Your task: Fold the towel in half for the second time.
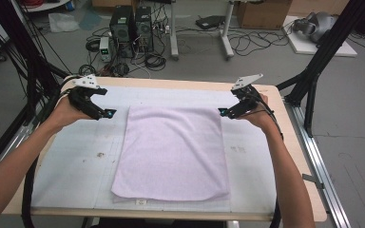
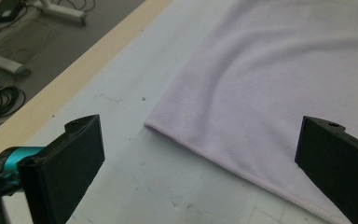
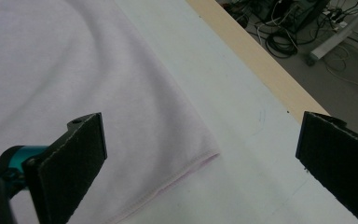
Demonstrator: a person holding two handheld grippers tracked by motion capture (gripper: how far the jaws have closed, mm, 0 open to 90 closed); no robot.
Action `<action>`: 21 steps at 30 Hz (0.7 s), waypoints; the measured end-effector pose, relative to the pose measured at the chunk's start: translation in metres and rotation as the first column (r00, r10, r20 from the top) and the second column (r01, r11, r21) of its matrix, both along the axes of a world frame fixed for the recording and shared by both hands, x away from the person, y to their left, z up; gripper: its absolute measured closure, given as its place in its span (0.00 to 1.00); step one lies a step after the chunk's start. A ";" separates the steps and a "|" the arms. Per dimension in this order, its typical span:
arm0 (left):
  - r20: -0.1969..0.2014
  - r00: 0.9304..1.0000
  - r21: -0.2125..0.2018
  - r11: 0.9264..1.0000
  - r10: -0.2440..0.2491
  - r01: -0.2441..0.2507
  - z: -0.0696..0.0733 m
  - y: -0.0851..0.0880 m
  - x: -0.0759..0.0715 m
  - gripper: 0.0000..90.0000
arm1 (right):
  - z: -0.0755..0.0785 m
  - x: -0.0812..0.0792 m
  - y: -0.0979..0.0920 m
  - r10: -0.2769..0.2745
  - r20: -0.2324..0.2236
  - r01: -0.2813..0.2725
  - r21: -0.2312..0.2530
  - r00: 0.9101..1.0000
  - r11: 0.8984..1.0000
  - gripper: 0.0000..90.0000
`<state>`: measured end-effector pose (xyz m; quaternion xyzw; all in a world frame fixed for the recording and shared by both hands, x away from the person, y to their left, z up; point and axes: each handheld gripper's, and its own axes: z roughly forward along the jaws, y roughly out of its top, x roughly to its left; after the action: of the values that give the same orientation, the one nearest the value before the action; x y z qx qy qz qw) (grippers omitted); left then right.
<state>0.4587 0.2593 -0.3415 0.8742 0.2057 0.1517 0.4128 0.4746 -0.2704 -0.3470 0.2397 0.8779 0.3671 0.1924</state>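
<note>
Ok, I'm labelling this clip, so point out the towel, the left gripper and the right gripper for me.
towel (image 1: 171, 152): high view, middle of the pale pink cloth.
left gripper (image 1: 110, 114): high view, at its jaw tips, beside the towel's far left corner.
right gripper (image 1: 222, 112): high view, at its jaw tips, by the far right corner.

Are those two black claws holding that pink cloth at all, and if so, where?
Nothing is held. The left gripper and right gripper are both open, each poised at a far corner of the towel.
</note>
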 end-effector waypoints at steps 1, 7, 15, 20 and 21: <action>-0.004 1.000 0.000 1.000 0.004 -0.004 0.000 -0.001 0.003 0.02 | -0.002 0.004 0.001 -0.003 -0.012 0.003 -0.002 1.000 1.000 0.01; -0.047 0.999 0.068 0.998 0.000 0.003 -0.001 -0.012 0.029 0.02 | -0.007 0.022 0.008 0.006 -0.037 -0.009 -0.088 0.999 0.996 0.03; -0.065 0.998 0.097 0.995 0.006 0.000 -0.006 -0.024 0.053 0.05 | -0.011 0.044 0.023 0.039 -0.074 -0.053 -0.188 0.996 0.981 0.06; -0.118 0.993 0.134 0.991 0.027 -0.011 -0.021 -0.026 0.062 0.07 | -0.021 0.055 0.033 0.014 -0.115 -0.044 -0.262 0.993 0.964 0.08; -0.126 0.991 0.136 0.991 0.036 -0.019 -0.024 -0.028 0.065 0.07 | -0.022 0.056 0.034 0.016 -0.113 -0.046 -0.262 0.993 0.964 0.10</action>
<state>0.5232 0.2315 -0.3657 0.9050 0.2332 0.1146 0.3368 0.5309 -0.2360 -0.3687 0.2181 0.9319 0.2361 0.1681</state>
